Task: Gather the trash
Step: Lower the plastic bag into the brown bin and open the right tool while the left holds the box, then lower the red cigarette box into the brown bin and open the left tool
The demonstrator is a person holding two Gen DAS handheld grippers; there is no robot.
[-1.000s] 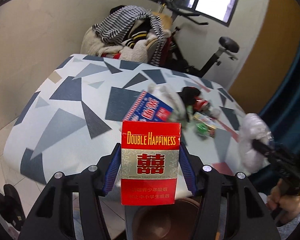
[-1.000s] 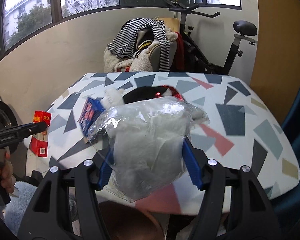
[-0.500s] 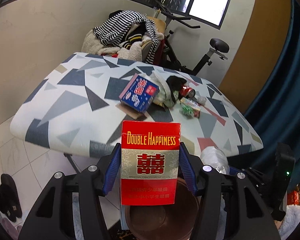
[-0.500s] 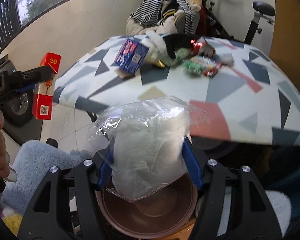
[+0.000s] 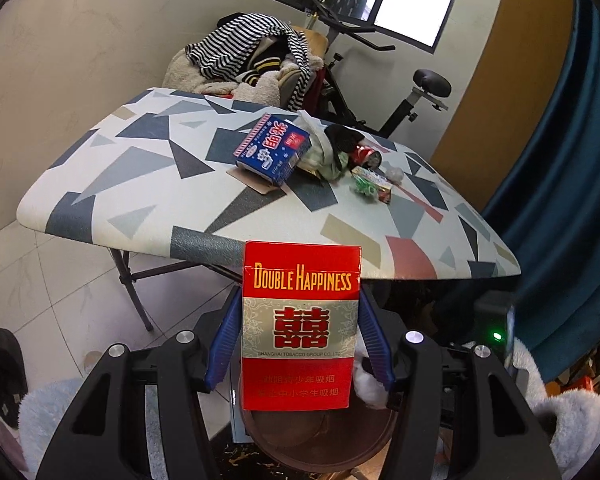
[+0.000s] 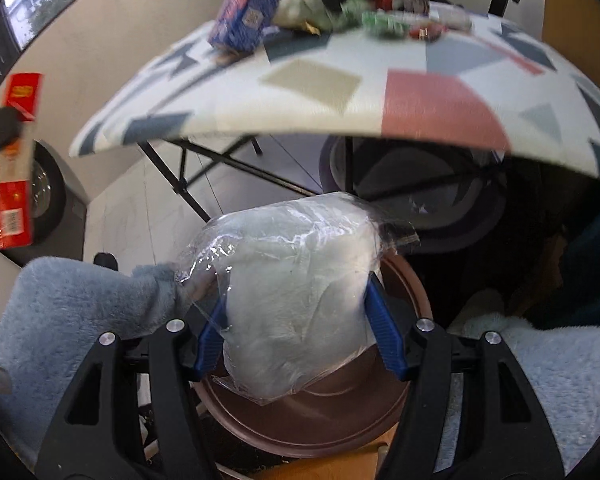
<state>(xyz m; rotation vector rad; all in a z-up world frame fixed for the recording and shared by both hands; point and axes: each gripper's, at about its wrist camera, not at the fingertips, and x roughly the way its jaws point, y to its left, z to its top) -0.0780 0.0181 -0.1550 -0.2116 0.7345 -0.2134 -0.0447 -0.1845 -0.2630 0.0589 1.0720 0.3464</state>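
The left tongs (image 5: 298,344) squeeze a red cigarette pack (image 5: 299,328) between their blue pads, low in the middle of the left view. The right tongs (image 6: 296,328) squeeze a clear bag of white stuff (image 6: 296,300) in the middle of the right view. Both hang over a brown bowl (image 6: 320,420) at the bottom. More trash, like a blue box (image 5: 274,148), lies on the patterned tabletop (image 5: 140,184) higher up.
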